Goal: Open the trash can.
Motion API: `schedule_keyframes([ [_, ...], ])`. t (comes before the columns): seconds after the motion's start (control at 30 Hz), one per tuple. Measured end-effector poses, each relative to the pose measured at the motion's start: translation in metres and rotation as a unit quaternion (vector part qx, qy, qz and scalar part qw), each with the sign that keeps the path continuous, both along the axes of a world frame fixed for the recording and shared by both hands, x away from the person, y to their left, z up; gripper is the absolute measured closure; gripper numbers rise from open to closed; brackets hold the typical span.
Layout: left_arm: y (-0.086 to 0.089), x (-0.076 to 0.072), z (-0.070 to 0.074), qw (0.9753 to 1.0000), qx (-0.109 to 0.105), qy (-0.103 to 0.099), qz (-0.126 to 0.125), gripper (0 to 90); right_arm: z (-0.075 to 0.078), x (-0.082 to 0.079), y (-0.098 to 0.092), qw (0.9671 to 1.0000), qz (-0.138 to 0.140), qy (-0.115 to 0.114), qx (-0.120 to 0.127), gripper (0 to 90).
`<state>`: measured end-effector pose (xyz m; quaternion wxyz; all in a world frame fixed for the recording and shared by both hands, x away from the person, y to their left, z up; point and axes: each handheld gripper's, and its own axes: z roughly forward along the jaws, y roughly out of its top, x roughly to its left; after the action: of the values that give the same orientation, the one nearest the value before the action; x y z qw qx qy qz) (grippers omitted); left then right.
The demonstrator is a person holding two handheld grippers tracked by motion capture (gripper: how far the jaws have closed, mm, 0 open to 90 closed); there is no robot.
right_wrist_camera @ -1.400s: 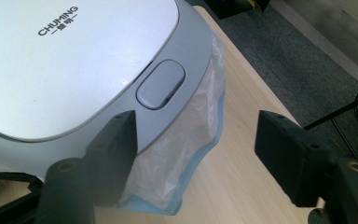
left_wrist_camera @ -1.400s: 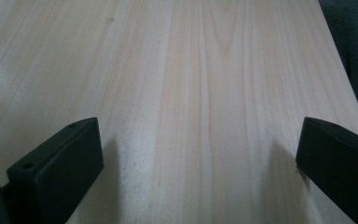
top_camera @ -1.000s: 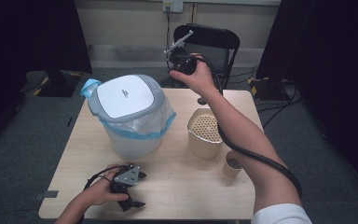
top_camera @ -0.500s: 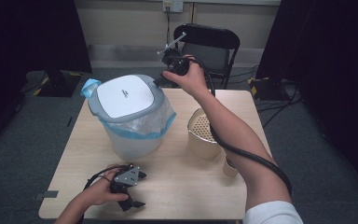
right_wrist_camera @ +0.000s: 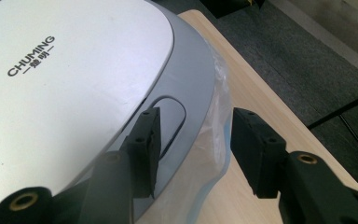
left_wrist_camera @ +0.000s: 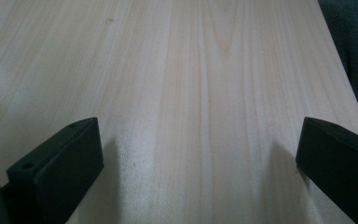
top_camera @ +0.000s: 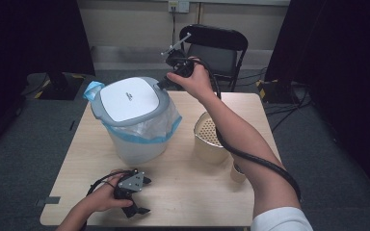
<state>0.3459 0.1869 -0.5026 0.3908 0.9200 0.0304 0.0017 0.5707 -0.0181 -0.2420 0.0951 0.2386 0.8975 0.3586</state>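
Note:
A bin [top_camera: 136, 147] with a white lid [top_camera: 127, 98] and a grey rim stands on the left half of the wooden table [top_camera: 183, 192]. A clear and blue bag [top_camera: 167, 122] lines it. My right gripper [top_camera: 166, 84] hangs over the bin's far right rim. In the right gripper view my right gripper [right_wrist_camera: 196, 149] is open: one finger [right_wrist_camera: 144, 144] lies over the grey rim [right_wrist_camera: 193, 88] by an oval button [right_wrist_camera: 170, 116], the other finger [right_wrist_camera: 254, 151] is outside the rim above the bag [right_wrist_camera: 214, 140]. My left gripper [top_camera: 144, 196] rests on the table near the front edge, wide open [left_wrist_camera: 200, 154] with bare wood between its fingers.
A beige perforated basket [top_camera: 211, 139] stands right of the bin under the right forearm, with a small paper cup [top_camera: 237, 172] in front of it. A black folding chair [top_camera: 217, 48] stands beyond the table's far edge. The right gripper's cable runs along the arm.
My right gripper has moved left and down from above the basket's far side to the bin's lid rim. The left gripper has stayed where it was.

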Motion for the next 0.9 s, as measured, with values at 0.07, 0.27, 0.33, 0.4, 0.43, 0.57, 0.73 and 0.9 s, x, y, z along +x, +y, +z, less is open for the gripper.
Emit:
schedule_keyframes([
  [0.07,0.000,0.000,0.000,1.0000,0.000,0.000,0.000,0.0,0.001,-0.001,0.001,1.0000,0.002,-0.002,-0.006,54.0],
  [0.27,0.000,0.000,0.000,1.0000,0.000,0.000,0.000,0.0,0.001,-0.001,0.003,0.9999,-0.001,0.000,-0.013,54.3],
  [0.33,0.000,0.000,0.000,1.0000,0.000,0.000,0.000,0.0,0.001,-0.001,0.003,0.9998,0.000,0.002,-0.018,54.6],
  [0.4,0.000,0.000,0.000,1.0000,0.001,0.000,0.000,0.0,0.002,-0.001,0.003,0.9998,-0.001,-0.004,-0.020,53.1],
  [0.43,0.000,0.000,0.000,1.0000,0.001,0.000,-0.001,0.0,0.002,-0.002,0.003,0.9997,-0.003,-0.006,-0.022,49.0],
  [0.57,0.000,0.000,0.000,1.0000,0.001,-0.001,-0.001,0.0,0.001,-0.003,-0.007,0.9998,-0.013,-0.014,-0.009,32.1],
  [0.73,0.000,0.000,0.000,1.0000,0.000,-0.001,-0.001,0.0,0.001,-0.006,-0.022,0.9995,-0.022,-0.011,0.021,25.0],
  [0.9,0.000,0.000,0.000,1.0000,0.001,-0.001,-0.001,0.0,-0.001,-0.016,-0.045,0.9986,-0.021,-0.023,0.042,20.5],
])
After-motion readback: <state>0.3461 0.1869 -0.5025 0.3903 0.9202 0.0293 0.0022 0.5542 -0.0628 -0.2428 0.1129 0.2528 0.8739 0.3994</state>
